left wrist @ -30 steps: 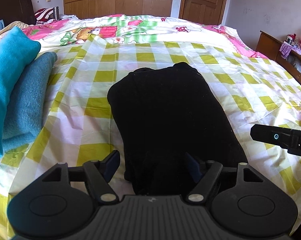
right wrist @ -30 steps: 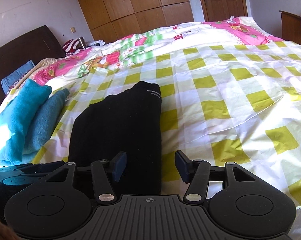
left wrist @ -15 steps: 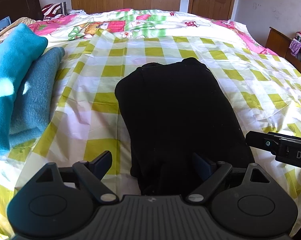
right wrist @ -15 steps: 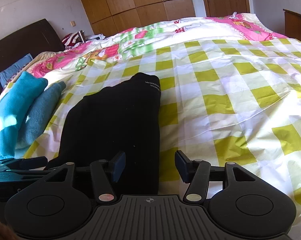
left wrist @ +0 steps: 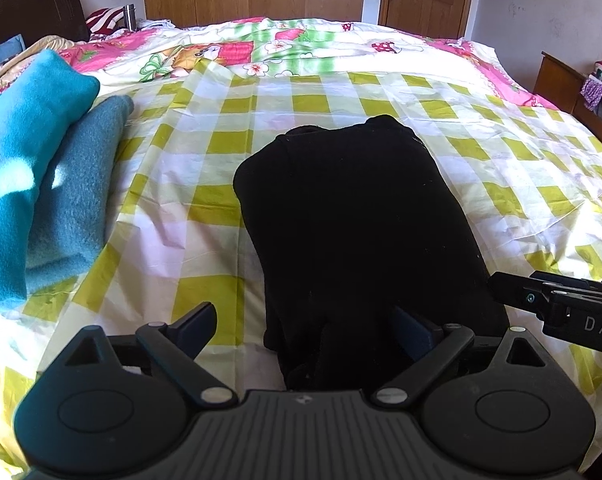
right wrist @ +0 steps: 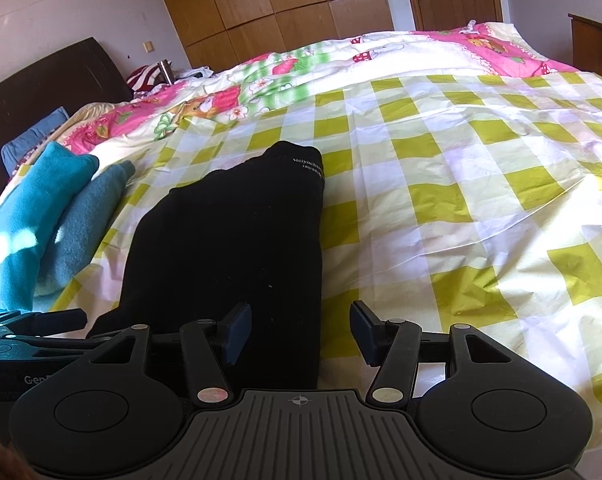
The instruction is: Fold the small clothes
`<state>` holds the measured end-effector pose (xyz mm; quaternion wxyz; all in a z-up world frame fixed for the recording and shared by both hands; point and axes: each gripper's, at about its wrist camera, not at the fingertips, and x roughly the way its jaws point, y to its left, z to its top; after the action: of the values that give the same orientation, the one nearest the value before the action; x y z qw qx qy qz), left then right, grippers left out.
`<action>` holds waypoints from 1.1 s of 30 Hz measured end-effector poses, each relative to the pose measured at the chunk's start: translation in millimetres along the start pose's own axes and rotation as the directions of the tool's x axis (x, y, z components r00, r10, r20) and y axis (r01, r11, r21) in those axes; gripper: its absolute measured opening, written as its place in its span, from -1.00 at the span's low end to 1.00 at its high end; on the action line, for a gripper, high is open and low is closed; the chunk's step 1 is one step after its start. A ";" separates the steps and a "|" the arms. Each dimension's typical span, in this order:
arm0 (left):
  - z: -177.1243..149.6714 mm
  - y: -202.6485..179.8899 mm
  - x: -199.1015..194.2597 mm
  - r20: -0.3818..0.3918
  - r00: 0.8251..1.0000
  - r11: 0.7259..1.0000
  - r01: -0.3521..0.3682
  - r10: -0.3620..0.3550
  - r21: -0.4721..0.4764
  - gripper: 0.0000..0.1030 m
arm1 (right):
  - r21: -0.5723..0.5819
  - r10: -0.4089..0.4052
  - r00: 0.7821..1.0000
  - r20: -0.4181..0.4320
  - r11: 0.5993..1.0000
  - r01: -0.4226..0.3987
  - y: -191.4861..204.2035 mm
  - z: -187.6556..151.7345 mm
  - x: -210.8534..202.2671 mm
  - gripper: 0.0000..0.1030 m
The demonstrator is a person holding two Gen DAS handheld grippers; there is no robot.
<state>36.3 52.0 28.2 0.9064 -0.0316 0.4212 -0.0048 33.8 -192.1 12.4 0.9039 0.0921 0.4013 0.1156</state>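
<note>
A folded black fabric garment (left wrist: 357,216) lies on the bed's green-checked sheet (left wrist: 205,168) (teal fleece blankets (left wrist: 41,184) beside it). Left tongs (left wrist: 305,326) and right tongs (right wrist: 300,330) both spread at its near edge.

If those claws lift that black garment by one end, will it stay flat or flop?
The black garment would probably flop: it looks like soft knit fabric lying limp on the checked sheet. Its folded layers would likely fall open. It seems light and unlikely to slide far.

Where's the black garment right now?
The black garment lies on the checked sheet, centre of the left wrist view, right of the teal towels.
</note>
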 end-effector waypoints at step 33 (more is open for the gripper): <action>27.5 18.6 77.7 -0.098 0.979 0.980 0.166 -0.177 -0.107 1.00 | 0.192 0.256 0.961 -0.107 0.953 -0.233 -35.4 28.9 91.2 0.47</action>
<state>107.1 69.3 -14.6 0.8761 -0.1123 0.4645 -0.0638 119.5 -202.3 -41.9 0.8426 0.2135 0.4538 0.1962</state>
